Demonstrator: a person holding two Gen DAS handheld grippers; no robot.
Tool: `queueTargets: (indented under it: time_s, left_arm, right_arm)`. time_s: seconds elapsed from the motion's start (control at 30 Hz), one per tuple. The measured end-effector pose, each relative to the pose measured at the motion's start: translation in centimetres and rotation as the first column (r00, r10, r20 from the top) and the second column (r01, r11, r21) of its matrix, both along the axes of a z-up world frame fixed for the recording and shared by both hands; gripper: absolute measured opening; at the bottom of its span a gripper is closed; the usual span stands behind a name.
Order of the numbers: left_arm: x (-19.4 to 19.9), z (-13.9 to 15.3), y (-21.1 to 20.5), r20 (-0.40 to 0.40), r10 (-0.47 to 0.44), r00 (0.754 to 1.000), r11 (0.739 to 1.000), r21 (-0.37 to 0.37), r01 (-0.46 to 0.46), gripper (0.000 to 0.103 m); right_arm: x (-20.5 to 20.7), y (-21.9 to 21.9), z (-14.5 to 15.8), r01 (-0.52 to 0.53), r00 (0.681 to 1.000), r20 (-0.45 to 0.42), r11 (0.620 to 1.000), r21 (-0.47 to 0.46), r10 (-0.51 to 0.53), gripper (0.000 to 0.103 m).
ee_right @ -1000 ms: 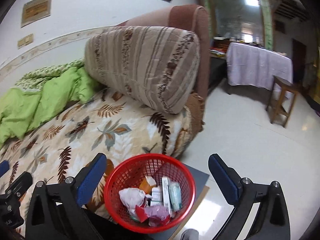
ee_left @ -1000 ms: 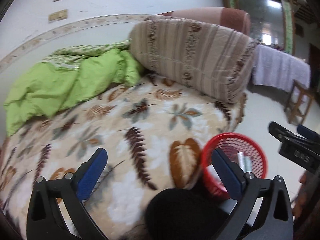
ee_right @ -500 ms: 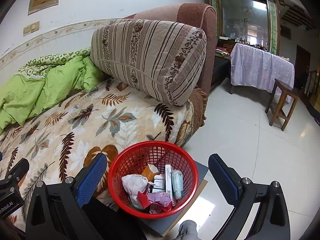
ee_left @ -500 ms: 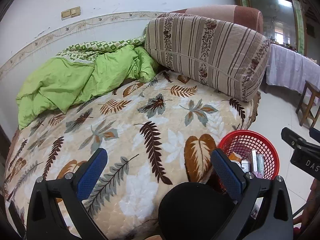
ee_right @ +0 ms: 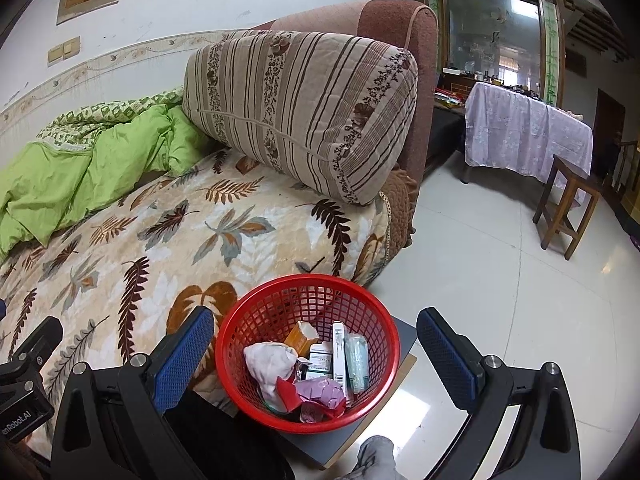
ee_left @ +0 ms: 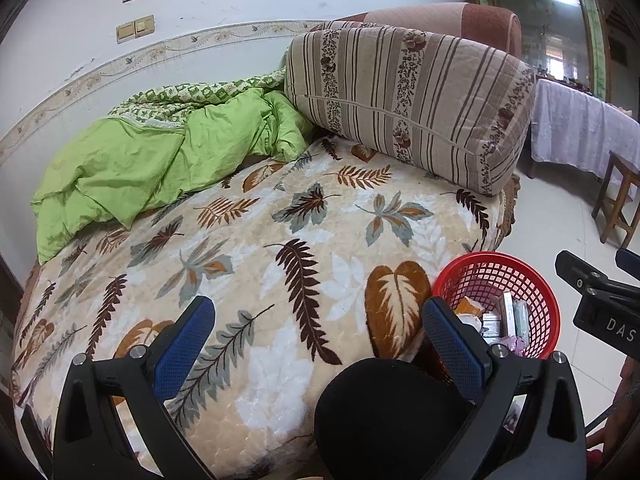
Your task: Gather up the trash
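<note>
A red mesh basket [ee_right: 308, 304] [ee_left: 500, 276] sits on a grey board beside the bed. It holds trash: a crumpled white wad [ee_right: 268, 364], small boxes [ee_right: 338, 344], a pale green packet [ee_right: 356, 362] and pink and red wrappers [ee_right: 320, 394]. My right gripper [ee_right: 316, 344] hangs open above the basket, with nothing between its blue pads. Over the leaf-patterned blanket [ee_left: 280, 248] my left gripper [ee_left: 316, 336] is open and empty. The right gripper's black body [ee_left: 600, 300] shows at the right edge of the left wrist view.
A striped bolster [ee_right: 304, 108] and a crumpled green quilt [ee_left: 160, 152] lie at the back of the bed. A brown sofa arm [ee_right: 400, 28] stands behind the bolster. A cloth-covered table [ee_right: 528, 128] and a wooden stool [ee_right: 568, 208] stand on the tiled floor at right.
Both grippers have pulled back and risen a little, so the bed and basket sit lower and more fully in view. Both stay open.
</note>
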State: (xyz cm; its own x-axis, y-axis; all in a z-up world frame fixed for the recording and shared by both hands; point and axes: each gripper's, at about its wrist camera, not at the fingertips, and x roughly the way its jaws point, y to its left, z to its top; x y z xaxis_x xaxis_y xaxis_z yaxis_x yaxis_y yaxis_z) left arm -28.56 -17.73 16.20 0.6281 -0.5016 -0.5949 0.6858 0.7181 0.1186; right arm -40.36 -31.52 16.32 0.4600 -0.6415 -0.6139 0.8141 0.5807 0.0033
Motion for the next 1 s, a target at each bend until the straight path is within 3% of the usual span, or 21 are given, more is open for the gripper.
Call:
queueTargets:
  time_s: [1.0]
  left_arm:
    - [-0.33, 0.08, -0.07, -0.005, -0.006, 1.000, 1.000, -0.009, 0.006, 0.103]
  right_arm:
    - [0.03, 0.08, -0.53, 0.000, 1.000, -0.009, 1.000, 0.006, 0.000, 0.102]
